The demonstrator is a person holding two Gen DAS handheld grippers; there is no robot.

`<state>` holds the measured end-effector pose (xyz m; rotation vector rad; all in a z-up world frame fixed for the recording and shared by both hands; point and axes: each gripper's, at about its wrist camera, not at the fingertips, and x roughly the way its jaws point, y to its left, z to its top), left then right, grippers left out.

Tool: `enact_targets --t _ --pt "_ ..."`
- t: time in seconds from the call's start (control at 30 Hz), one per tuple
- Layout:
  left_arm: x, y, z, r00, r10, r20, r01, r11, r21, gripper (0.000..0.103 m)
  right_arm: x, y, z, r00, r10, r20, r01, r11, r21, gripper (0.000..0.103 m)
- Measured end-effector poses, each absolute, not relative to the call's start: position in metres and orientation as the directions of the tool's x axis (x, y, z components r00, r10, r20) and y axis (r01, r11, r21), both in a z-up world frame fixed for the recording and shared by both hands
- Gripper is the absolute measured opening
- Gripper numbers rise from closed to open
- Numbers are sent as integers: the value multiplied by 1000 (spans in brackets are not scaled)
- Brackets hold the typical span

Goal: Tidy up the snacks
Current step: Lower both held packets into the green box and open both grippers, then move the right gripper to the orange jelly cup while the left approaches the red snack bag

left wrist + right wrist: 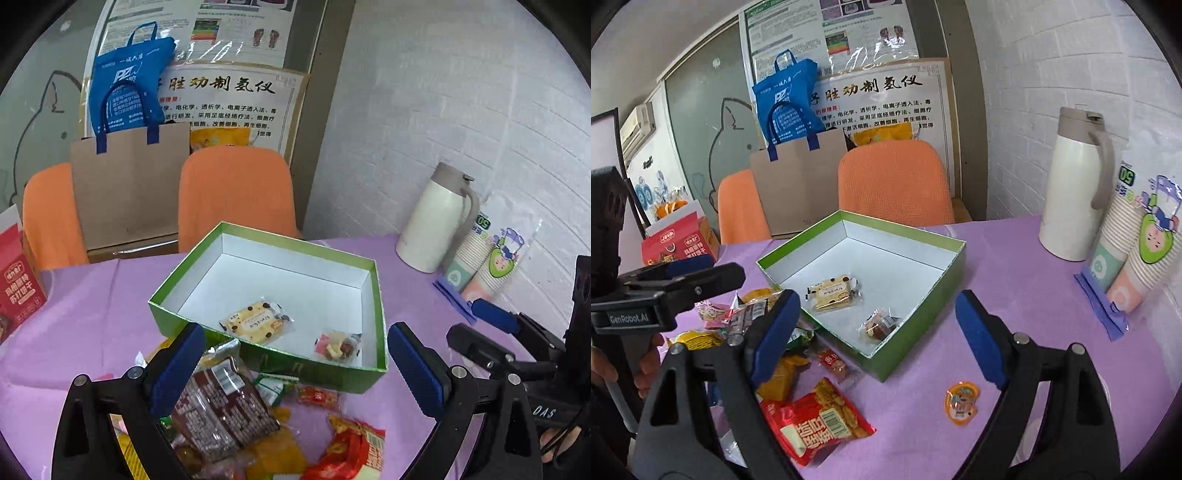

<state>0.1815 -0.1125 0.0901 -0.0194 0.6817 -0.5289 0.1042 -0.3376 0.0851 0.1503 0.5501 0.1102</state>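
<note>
A: Box on the cloth holds two snacks; pile just before its near wall

B: Left gripper spread wide over pile, right gripper likewise, both empty. Suggest pinching one packet by its edge, clearing the wall

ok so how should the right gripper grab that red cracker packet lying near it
The red cracker packet lies flat on the purple tablecloth, clear of the pile. Probably come straight down with the open right gripper and pinch across its narrow width at the puffed middle, where there is bulk to grip; the crimped end seams are thin and flat.
</note>
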Motion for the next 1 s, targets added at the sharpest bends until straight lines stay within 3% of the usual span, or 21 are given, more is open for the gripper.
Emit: enact_targets --t 0.17,0.47,0.63,0.9,1.0 --pt "134 -106 85 615 -493 -615 486 852 -196 101 57 -350 90 860 118 -496 -29 983 183 87" --pt "77 -92 29 521 -536 -664 495 824 -276 101 29 -370 28 762 26 -647 70 990 122 85" --pt "62 -101 15 492 -533 -688 535 809 -244 101 54 -366 -7 705 34 -708 54 993 102 65" --pt "59 -116 18 506 -522 -687 592 789 -163 99 105 -371 -37 659 1 -752 96 992 85 56" --pt "69 -128 16 490 -525 -696 613 775 -152 95 115 -380 -41 647 25 -762 110 986 126 45"
